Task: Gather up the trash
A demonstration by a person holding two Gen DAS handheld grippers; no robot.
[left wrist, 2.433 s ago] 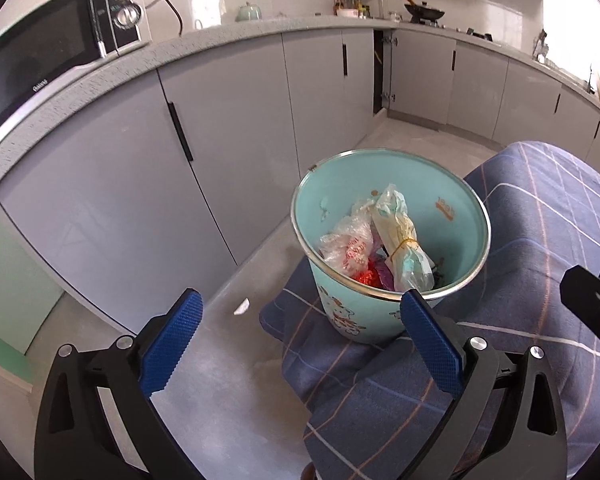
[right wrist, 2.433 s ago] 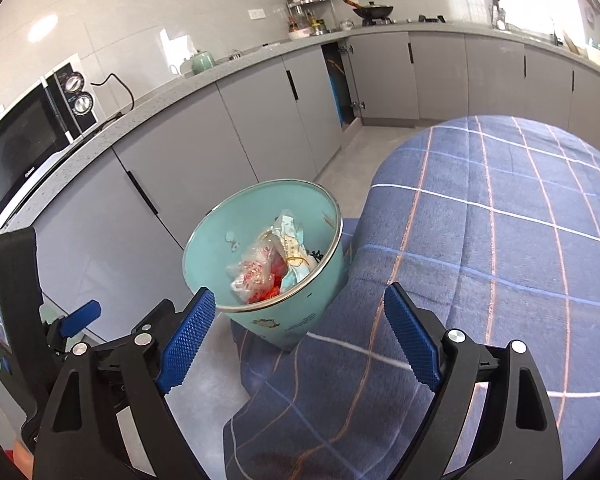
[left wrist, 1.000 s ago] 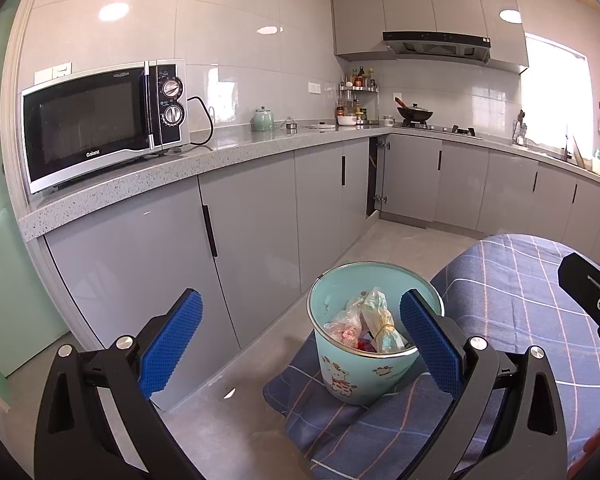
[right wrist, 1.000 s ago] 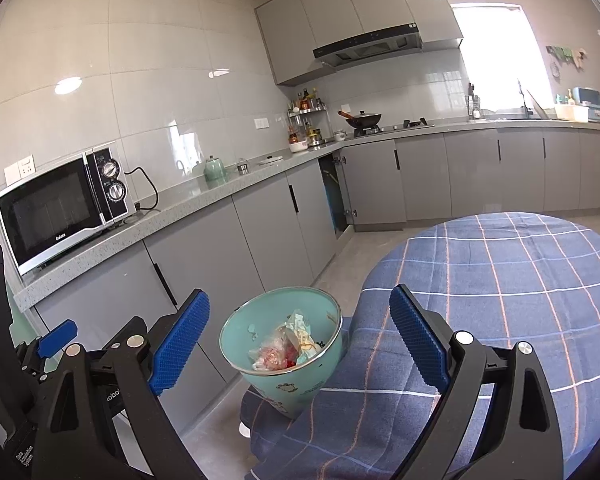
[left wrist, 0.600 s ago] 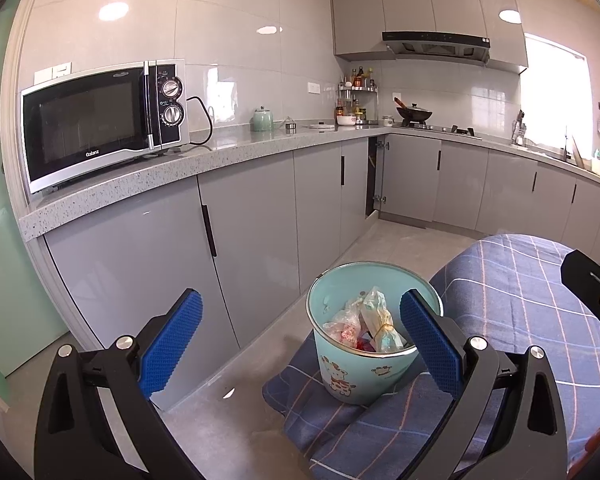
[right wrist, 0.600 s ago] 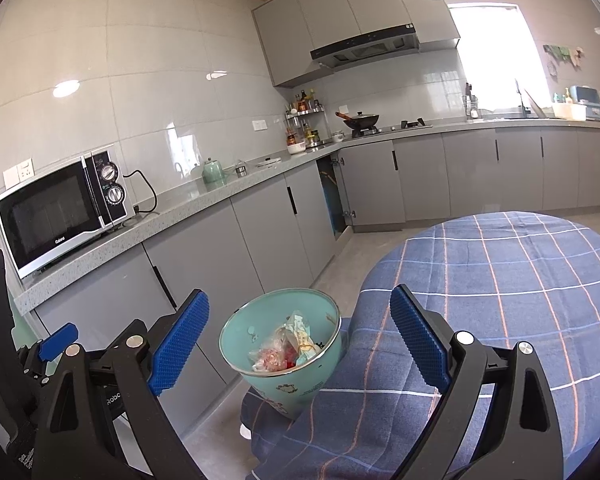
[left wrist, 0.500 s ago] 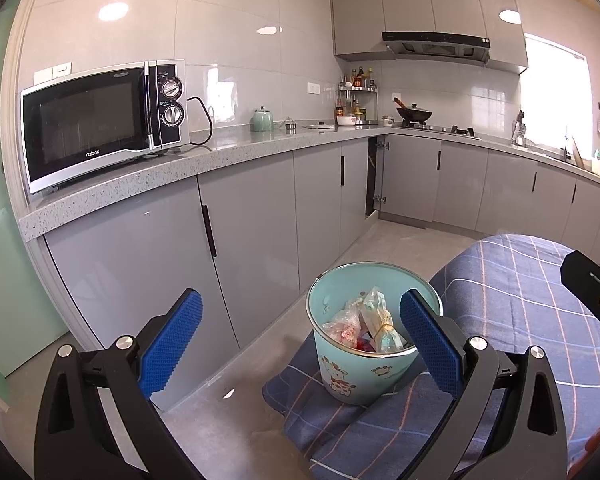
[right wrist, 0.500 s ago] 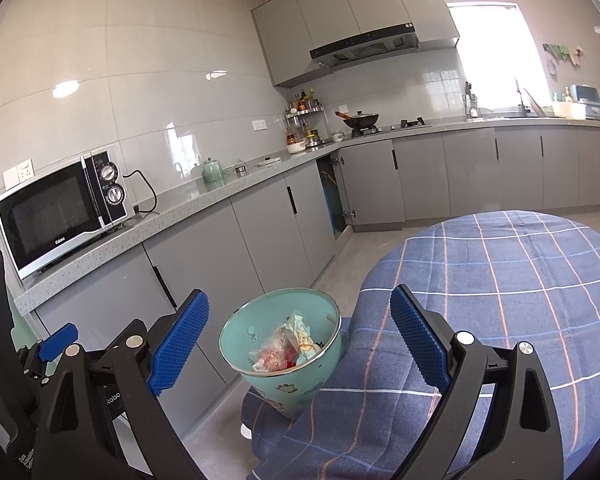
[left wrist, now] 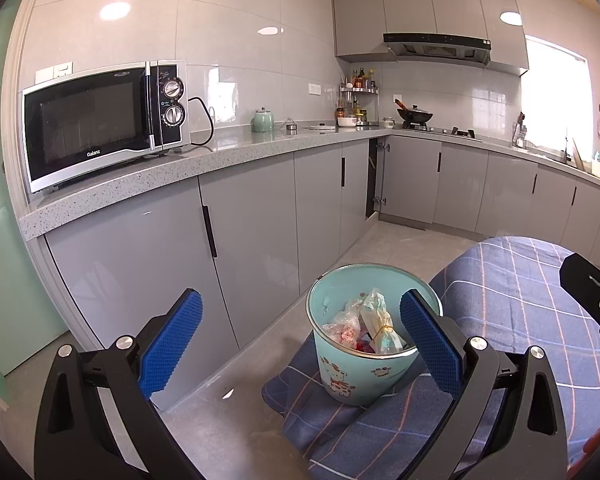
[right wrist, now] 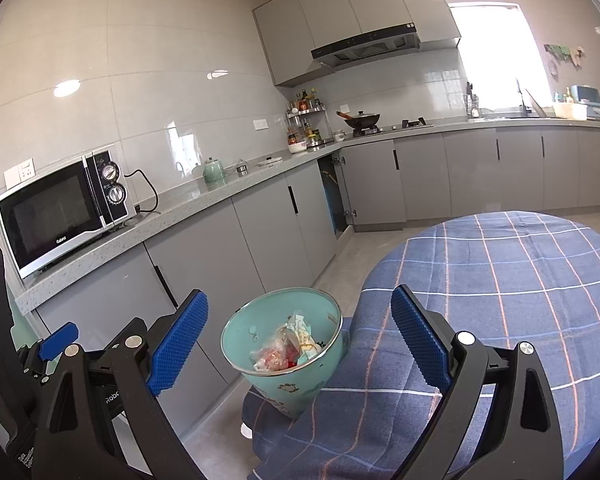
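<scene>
A teal bin (left wrist: 342, 376) (right wrist: 296, 386) with cartoon prints stands on the hanging edge of the blue checked tablecloth (left wrist: 516, 300) (right wrist: 500, 280). Crumpled plastic bags and red wrappers (left wrist: 364, 326) (right wrist: 288, 346) fill it. My left gripper (left wrist: 300, 336) is open and empty, held back from the bin and above it. My right gripper (right wrist: 300, 332) is open and empty too, the bin showing between its blue pads. Part of the right gripper's body (left wrist: 592, 296) shows at the right edge of the left wrist view, and the left gripper's body (right wrist: 4, 360) at the left edge of the right wrist view.
Grey cabinets (left wrist: 240, 240) run under a speckled counter (left wrist: 180, 164) carrying a microwave (left wrist: 104, 120), a green teapot (left wrist: 263, 121) and spice bottles. A wok (right wrist: 358, 118) sits on the hob. One cabinet door stands ajar (right wrist: 332, 196). A small white scrap (left wrist: 228, 394) lies on the grey floor.
Since 2.4 s ago both grippers pulled up and back from the bin, which now looks smaller and lower. Over the last second nothing has visibly moved.
</scene>
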